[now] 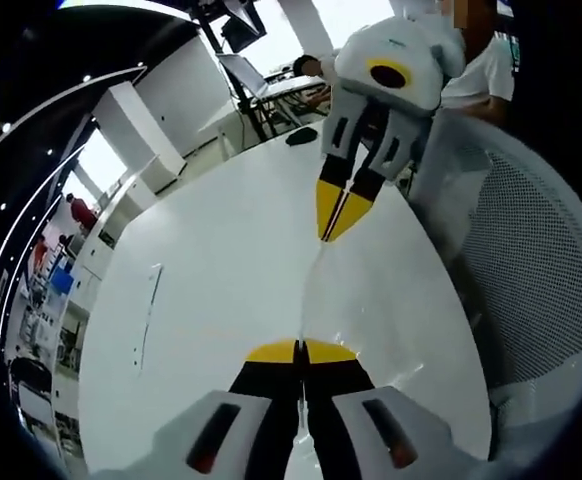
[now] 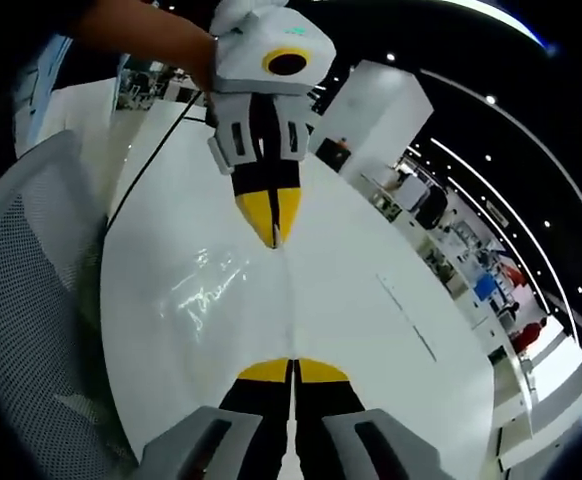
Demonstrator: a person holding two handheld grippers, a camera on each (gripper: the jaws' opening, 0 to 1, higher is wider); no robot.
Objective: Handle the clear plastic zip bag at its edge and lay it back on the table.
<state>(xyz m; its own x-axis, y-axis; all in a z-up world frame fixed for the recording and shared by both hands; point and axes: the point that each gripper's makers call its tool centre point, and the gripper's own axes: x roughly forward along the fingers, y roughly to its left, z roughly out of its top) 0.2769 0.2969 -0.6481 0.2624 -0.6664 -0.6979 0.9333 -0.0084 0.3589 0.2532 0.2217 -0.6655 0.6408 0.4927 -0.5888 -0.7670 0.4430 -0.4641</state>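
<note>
Zip bag (image 2: 211, 290) stretched above white table (image 1: 201, 300), both claws, left (image 1: 301, 350), right (image 2: 293, 370), clamped on its edge

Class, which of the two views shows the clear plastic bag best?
The right gripper view: glare and creases reveal the bag stretched above the white table between both shut tools. In the left gripper view the bag is only a faint edge line.

Clear zip bag (image 2: 211, 290) outline too faint to trace

We see our left gripper (image 1: 301, 350) pinched tight on the edge of the clear bag (image 1: 371, 290). Across the white table (image 1: 211, 270), our right gripper (image 1: 337, 222) pinches the other end.
</note>
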